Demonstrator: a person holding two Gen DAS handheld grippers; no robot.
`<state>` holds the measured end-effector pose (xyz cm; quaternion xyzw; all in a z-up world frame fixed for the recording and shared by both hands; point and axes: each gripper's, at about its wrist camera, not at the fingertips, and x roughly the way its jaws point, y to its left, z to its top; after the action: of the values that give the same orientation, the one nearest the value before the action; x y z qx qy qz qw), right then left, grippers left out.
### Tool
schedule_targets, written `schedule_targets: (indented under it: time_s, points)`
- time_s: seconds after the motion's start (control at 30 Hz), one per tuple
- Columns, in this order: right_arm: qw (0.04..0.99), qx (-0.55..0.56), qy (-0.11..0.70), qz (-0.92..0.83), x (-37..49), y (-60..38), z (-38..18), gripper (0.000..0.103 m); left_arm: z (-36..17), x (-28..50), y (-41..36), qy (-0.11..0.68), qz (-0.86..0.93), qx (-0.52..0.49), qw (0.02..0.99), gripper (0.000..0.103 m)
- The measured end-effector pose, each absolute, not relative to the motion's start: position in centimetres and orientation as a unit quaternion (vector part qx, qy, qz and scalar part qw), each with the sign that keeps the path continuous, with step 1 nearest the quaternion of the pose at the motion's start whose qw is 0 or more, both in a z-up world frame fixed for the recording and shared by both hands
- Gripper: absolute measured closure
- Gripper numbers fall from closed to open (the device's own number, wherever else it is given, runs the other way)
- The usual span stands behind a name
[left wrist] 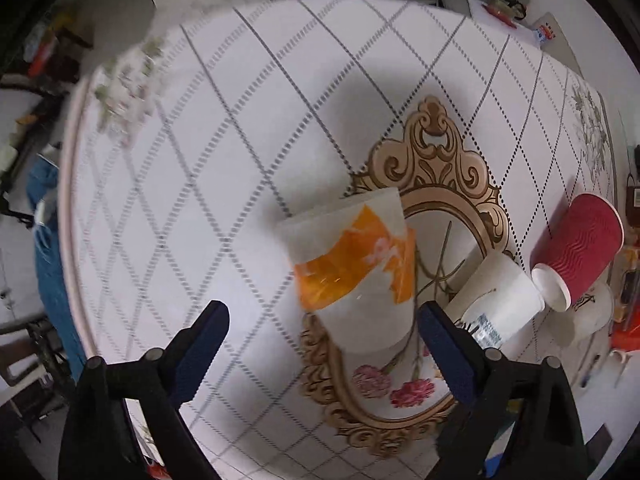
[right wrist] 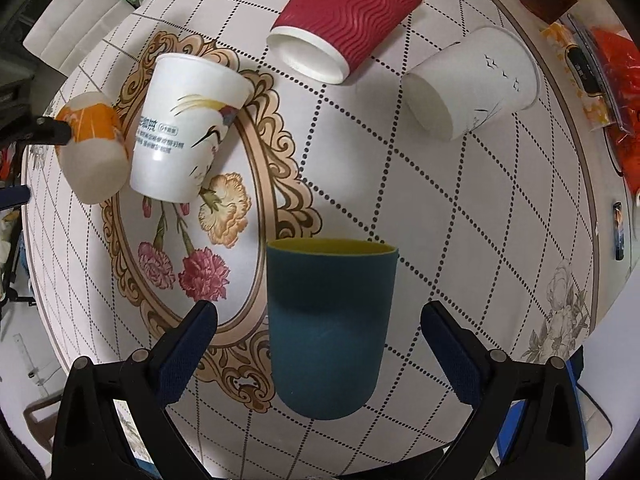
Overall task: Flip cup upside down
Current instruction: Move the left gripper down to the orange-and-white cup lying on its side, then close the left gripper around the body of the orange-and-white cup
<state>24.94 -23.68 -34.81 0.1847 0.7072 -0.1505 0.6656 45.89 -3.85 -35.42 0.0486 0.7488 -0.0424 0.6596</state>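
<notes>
While poised over the tablecloth point(right wrist: 460, 208), right gripper point(right wrist: 318, 322) spread wide — teal cup point(right wrist: 328, 332) upright between its fingers, untouched; left gripper point(left wrist: 322, 320) likewise agape — orange-and-white cup point(left wrist: 352, 268) inverted between, beside crane-print cup point(right wrist: 184, 132).

The tall teal cup point(right wrist: 330, 330) at the lower centre of the right wrist view looked like matt, smooth plastic, its yellow inside just as dull. The red cup point(right wrist: 348, 16) at the top was paper with a ribbed, wavy sleeve and a smooth white rim. The white cup with orange print point(left wrist: 352, 268) at the centre of the left wrist view looked like smooth paper with a faint sheen. The printed tabletop point(right wrist: 460, 216) looked smooth. The jaws carried dark blue, finely textured pads point(right wrist: 184, 350).
</notes>
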Motion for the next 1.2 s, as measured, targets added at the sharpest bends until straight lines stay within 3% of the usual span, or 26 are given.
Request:
schedule_targets:
  time_s: [0.3,0.37,0.4,0.57,0.83,1.2]
  points:
    - [0.663,0.170,0.711,-0.162,26.4,-24.9,-35.0,0.000,-39.3,46.2,-6.2,0.760,-0.051,0.067,0.644,0.007]
    - [0.663,0.162,0.711,-0.167,27.0,-25.1,-35.0,0.000,-39.9,46.1,-6.8,0.759,-0.054,0.075,0.644,0.013]
    - [0.663,0.159,0.712,-0.169,27.4,-24.8,-35.1,0.000,-40.2,45.9,-7.1,0.760,-0.055,0.081,0.642,0.023]
    - [0.665,0.146,0.711,-0.174,28.2,-25.1,-34.7,0.000,-41.2,45.7,-8.2,0.751,-0.057,0.103,0.650,0.027]
    - [0.666,0.140,0.711,-0.178,28.9,-24.8,-34.4,0.000,-40.7,45.7,-10.4,0.729,-0.066,0.135,0.668,0.030]
    - [0.679,0.151,0.696,-0.177,25.6,-25.9,-32.1,0.000,-35.5,42.8,-8.9,0.706,-0.068,0.122,0.695,0.030]
